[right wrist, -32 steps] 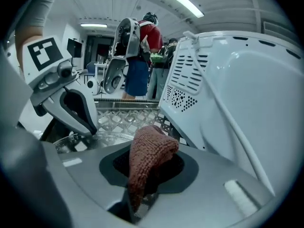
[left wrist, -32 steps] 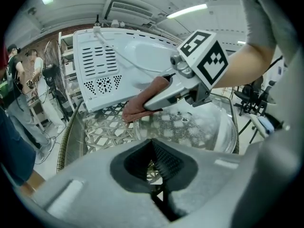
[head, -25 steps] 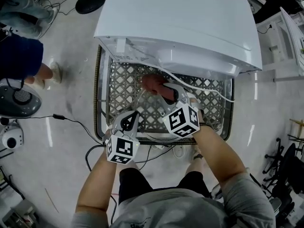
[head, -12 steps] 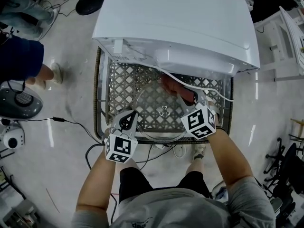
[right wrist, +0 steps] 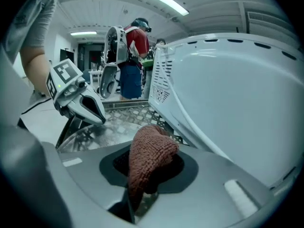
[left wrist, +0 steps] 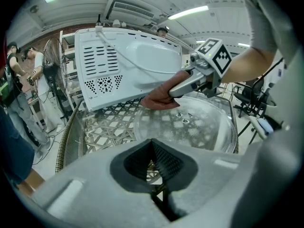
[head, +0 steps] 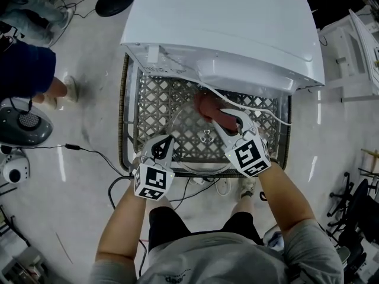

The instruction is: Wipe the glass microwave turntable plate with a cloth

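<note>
The clear glass turntable plate (head: 188, 142) lies on a lattice table top (head: 151, 108) in front of a white microwave (head: 231, 28). My left gripper (head: 162, 148) is shut on the plate's near-left rim; its own view shows the plate (left wrist: 202, 122) stretching ahead of the closed jaws (left wrist: 154, 175). My right gripper (head: 221, 116) is shut on a reddish-brown cloth (head: 207, 106) and presses it onto the plate's far side, close to the microwave. In the right gripper view the cloth (right wrist: 149, 156) bulges out of the jaws.
The microwave's white cable (head: 260, 114) trails across the table's far right, just behind the cloth. A wicker rim (head: 122, 117) edges the table. A person's leg (head: 50, 87) stands at the left, beside a black device (head: 23, 126) and floor cords (head: 89, 149).
The right gripper swept the cloth rightward along the plate's far side, then came back a little to the left. The left gripper stayed on the rim.
</note>
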Action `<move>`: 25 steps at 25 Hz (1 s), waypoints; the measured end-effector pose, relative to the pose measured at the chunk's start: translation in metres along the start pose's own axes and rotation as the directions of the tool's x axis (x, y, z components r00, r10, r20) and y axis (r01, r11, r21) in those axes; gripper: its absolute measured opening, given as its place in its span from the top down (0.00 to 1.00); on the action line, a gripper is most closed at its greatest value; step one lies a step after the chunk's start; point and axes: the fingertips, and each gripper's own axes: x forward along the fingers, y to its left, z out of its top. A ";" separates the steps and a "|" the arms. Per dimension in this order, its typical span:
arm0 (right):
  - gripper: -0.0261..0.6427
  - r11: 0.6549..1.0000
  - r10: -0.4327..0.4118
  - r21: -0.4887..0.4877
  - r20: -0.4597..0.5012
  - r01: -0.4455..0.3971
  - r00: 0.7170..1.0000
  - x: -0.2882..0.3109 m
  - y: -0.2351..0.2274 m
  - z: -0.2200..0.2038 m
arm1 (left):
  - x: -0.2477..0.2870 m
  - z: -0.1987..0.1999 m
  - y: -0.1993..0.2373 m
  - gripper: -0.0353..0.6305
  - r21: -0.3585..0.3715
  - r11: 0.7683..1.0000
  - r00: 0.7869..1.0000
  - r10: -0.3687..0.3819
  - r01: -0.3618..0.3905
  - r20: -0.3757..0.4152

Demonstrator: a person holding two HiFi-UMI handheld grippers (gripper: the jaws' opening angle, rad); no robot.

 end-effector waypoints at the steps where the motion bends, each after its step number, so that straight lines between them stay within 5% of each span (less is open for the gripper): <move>1: 0.81 1.000 0.026 -0.002 0.024 -0.026 0.999 0.003 0.009 0.008 | 0.000 0.000 0.000 0.95 0.000 1.000 1.000 0.000 0.000 0.000; 8: 0.81 0.977 0.212 -0.050 0.107 -0.207 0.971 0.039 0.078 0.055 | -0.001 0.000 0.000 0.95 -0.003 1.000 1.000 -0.003 0.003 0.000; 13: 0.81 0.955 0.278 -0.102 -0.001 -0.277 0.960 0.065 0.099 0.044 | -0.001 -0.001 0.000 0.95 -0.002 1.000 1.000 -0.004 0.004 0.000; 25: 0.81 0.981 0.155 -0.089 -0.170 -0.172 0.973 0.014 0.032 -0.025 | -0.002 -0.001 0.001 0.95 -0.002 1.000 1.000 -0.004 0.004 0.001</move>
